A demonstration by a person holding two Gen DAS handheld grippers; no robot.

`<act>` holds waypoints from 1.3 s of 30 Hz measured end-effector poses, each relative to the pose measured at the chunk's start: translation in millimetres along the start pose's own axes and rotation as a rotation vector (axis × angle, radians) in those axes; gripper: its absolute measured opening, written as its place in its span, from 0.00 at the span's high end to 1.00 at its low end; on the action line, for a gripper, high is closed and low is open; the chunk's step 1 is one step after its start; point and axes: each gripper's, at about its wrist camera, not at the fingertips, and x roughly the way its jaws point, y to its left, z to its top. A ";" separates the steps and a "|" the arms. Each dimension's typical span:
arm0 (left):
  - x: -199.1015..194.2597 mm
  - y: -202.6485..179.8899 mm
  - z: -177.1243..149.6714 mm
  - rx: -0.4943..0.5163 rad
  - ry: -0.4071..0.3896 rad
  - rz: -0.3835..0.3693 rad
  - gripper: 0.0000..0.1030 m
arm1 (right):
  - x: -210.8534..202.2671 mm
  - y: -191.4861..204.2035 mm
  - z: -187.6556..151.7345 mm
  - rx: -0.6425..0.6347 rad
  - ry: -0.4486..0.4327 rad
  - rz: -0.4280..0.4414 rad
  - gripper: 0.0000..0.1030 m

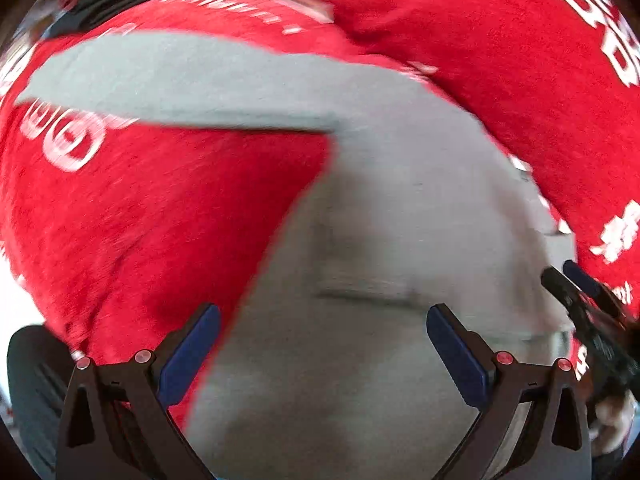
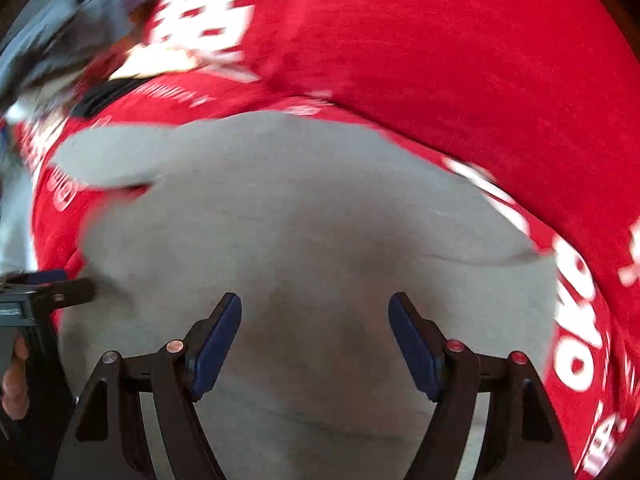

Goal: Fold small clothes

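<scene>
Red printed cloth (image 1: pixel 140 220) covered the surface. Grey garment (image 2: pixel 300 220) lay spread on it, one sleeve out toward ten o'clock; no fold visible, folding apparently all remaining. Left gripper (image 1: pixel 323 344) and right gripper (image 2: pixel 315 340) hovered spread, empty.

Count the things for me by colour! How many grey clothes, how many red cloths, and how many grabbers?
Grey garment: 1, lying on the red cloth
Red cloth with white print: 1 that I can tell; the blur hides whether its folds are separate pieces
Grippers: 2, the left gripper and the right gripper, both open and empty
Total: 4
</scene>
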 end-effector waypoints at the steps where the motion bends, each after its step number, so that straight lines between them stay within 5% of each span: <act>1: 1.6 -17.8 2.5 0.042 -0.001 -0.021 0.00 | 1.8 -23.3 -1.8 0.067 0.004 -0.037 0.23; 5: 18.1 -69.5 11.4 0.160 -0.016 0.003 0.00 | 17.4 -124.3 -12.3 0.379 0.047 -0.274 0.23; 7: 35.4 -86.2 14.4 0.195 0.010 0.036 0.00 | 22.4 -157.8 -18.3 0.524 0.049 -0.269 0.23; 9: 42.9 -95.1 13.2 0.230 -0.009 0.086 0.00 | 30.4 -179.6 -22.3 0.621 0.039 -0.163 0.24; 12: 48.3 -107.3 13.3 0.278 -0.027 0.130 0.00 | 41.9 -181.2 -18.8 0.545 0.023 -0.075 0.71; 14: 51.8 -115.8 17.8 0.277 -0.032 0.118 0.00 | 37.9 -192.9 -22.4 0.579 -0.007 -0.047 0.88; 19: 68.5 -137.9 24.8 0.352 -0.041 0.176 0.00 | 38.1 -230.3 -41.9 0.716 -0.030 -0.028 0.88; 22: 56.8 -130.9 23.1 0.336 -0.031 0.149 0.00 | 17.4 -223.5 -38.6 0.681 -0.022 -0.127 0.88; 24: 42.7 -117.3 18.0 0.289 -0.040 0.115 0.00 | -6.5 -210.5 -37.1 0.636 -0.079 -0.177 0.76; 27: 36.1 -106.0 9.2 0.278 -0.047 0.122 0.00 | -29.3 -154.6 -36.2 0.456 -0.118 -0.151 0.35; 32: 41.0 -97.5 -1.0 0.334 -0.047 0.163 0.00 | -9.1 -82.6 -50.4 0.211 -0.034 -0.079 0.34; 34: 39.2 -86.3 1.4 0.332 -0.056 0.166 0.00 | 8.6 -86.2 -62.9 0.226 0.031 -0.102 0.36; 37: 32.2 -72.3 7.9 0.314 -0.045 0.172 0.00 | 0.1 -98.0 -72.5 0.295 -0.011 -0.046 0.44; 39: 23.9 -60.1 11.9 0.249 -0.036 0.141 0.00 | -11.5 -89.4 -66.3 0.276 0.010 -0.096 0.41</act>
